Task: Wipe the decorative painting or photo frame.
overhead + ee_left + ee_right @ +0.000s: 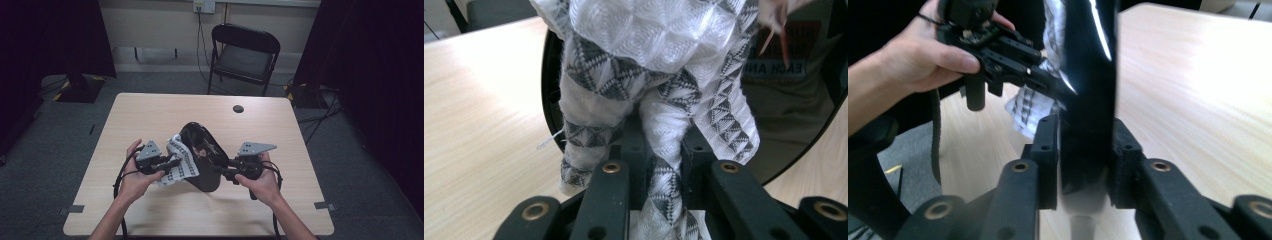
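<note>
Plate (202, 157), black and glossy, is held up on edge above the near middle of the table (150, 107), tilted, its shiny face turned toward the person. Probable reason for the pose: one tool props it so the other can rub the face dry or clean. Right gripper (226, 169) has the plate's right rim between its jaws; the right gripper view looks straight along that rim (1088, 100), pads on either side and pressing, so it counts as clamped on the plate, though the hold looks none too tight. Left gripper (176, 161) is closed on a bunched cloth (180, 160), white with a grey-black triangle weave. In the left gripper view a fold of cloth (664, 185) runs down between the jaws while the rest fans over the plate's face (794, 115). Cloth sits at the plate's left edge, touching it, so wiping looks under way, with most of the face still uncovered.

Writing: the plate mirrors a shirt print in the left gripper view, letters partly readable, something like "EACH AN", the rest cut off or blurred. No brand visible on plate or cloth.

Farther out: a round hole (238, 108) in the far part of the tabletop, and a black folding chair (244, 55) behind the table.
</note>
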